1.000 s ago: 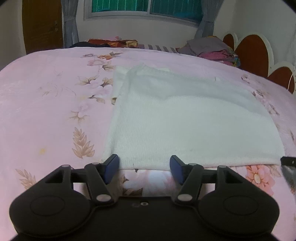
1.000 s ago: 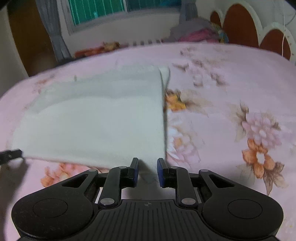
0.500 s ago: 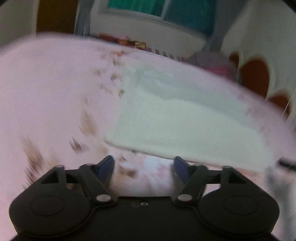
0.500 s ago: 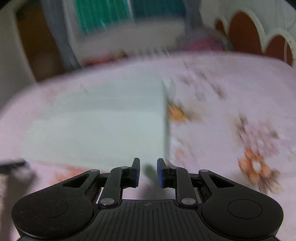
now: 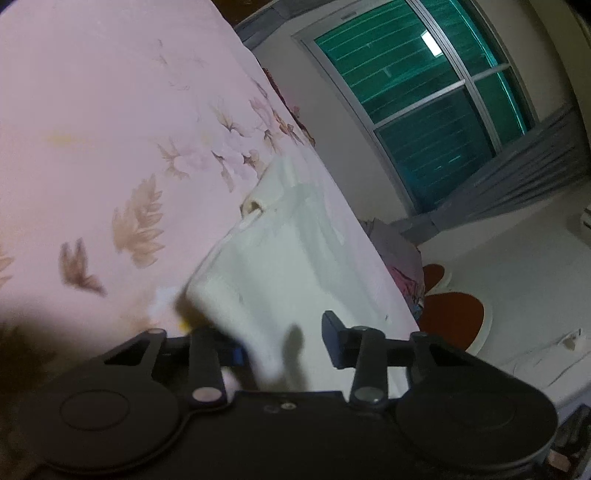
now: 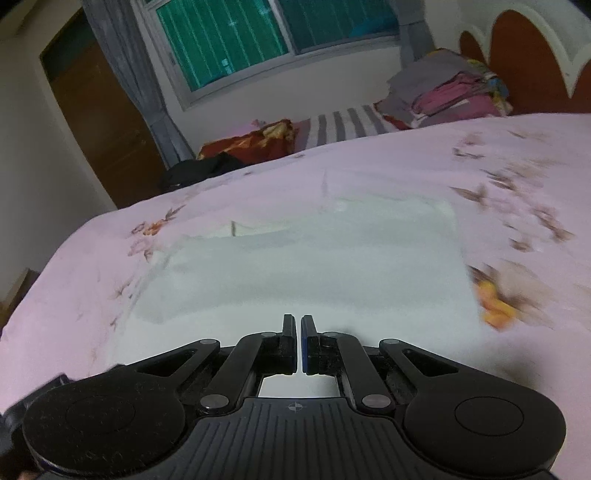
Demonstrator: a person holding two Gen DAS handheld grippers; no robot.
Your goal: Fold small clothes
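Observation:
A white knitted garment lies folded flat on the pink floral bedspread. In the left wrist view the camera is tilted hard and the garment has its near left corner lifted over my left gripper's left finger; the jaws stand wide apart, with cloth between them. My right gripper hovers low over the garment's near middle, jaws closed to a thin slit with nothing between them.
A pile of folded clothes sits at the far right by the red headboard. Dark and red clothing lies at the far edge under the window. A wooden door stands at the left.
My left gripper rolled over sharply and slid under the garment's near left corner, lifting it. My right gripper moved left from the right corner to the near middle and closed tighter.

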